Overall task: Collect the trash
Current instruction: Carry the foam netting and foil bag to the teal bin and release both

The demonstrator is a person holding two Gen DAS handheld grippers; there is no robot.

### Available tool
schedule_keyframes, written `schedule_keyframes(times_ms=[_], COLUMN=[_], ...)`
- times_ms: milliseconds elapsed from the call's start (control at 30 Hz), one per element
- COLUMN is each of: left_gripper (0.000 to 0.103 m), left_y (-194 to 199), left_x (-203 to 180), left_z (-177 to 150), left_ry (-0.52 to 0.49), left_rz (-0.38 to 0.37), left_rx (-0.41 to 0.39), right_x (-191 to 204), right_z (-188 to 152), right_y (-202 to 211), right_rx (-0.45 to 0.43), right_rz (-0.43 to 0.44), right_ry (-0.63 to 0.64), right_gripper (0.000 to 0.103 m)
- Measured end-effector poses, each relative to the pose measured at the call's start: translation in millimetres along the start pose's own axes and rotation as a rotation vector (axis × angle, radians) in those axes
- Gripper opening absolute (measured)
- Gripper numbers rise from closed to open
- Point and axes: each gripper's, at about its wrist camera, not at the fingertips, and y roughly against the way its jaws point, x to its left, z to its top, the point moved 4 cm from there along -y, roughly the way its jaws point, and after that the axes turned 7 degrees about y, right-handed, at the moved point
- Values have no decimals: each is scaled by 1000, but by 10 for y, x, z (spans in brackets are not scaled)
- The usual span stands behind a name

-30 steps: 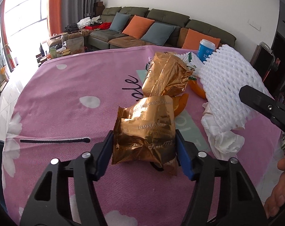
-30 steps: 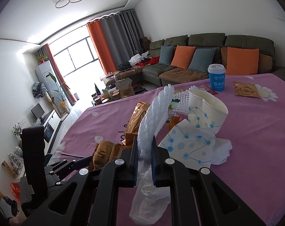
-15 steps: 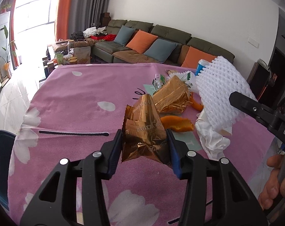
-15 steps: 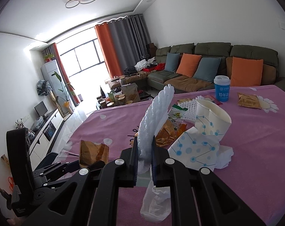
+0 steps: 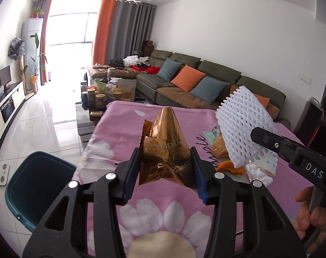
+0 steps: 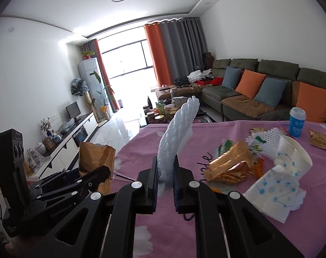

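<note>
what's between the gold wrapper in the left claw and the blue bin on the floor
Nothing visible. The left claw holds the gold wrapper above the pink tablecloth's edge, and the blue bin sits open, lower left, beside the table. The right claw's white foam net is off to the other side.

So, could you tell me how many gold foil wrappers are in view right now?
3: one gold foil wrapper held in the left gripper, one crumpled wrapper mid-table, and one small wrapper lying beside the blue cup. More could be hidden under the other trash.
</note>
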Motion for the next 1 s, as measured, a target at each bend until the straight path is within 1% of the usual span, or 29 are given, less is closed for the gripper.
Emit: schedule_keyframes(times_ms=[133,267,433,567,667,800,833,900,1000], left_gripper=[46,47,48,48,49,49,50,53,54], left_y=[250,461,610,658,596,375,237,87,-103], left_x=[422,898,1501,2013,2311,2619,2629,2686,2751], left_z=[51,67,60,7,-93,-194,-195,-212,-237], left_ry=[43,84,136,178,195,237,237,232,227], left_rz=[92,203,319,389,424,446,449,456,466], left_rx=[-29,-47,-48,-38,-6,45,55,69,84], right_x=[354,774,1276,1656,1937,2214,2240,2295,2353], right_z=[115,215,274,241,158,-20,-65,-132,-202], right_y=[-245,-503,-873,-1196,-1379,-1624,-1672,-1799,-1914], right_rx=[31,75,155,248,313,418,436,473,518], right_rz=[110,224,364,459,493,499,497,499,496], right_ry=[58,116,161,180,213,260,264,276,279], right_gripper=[10,10,10,10,10,10,10,10,10])
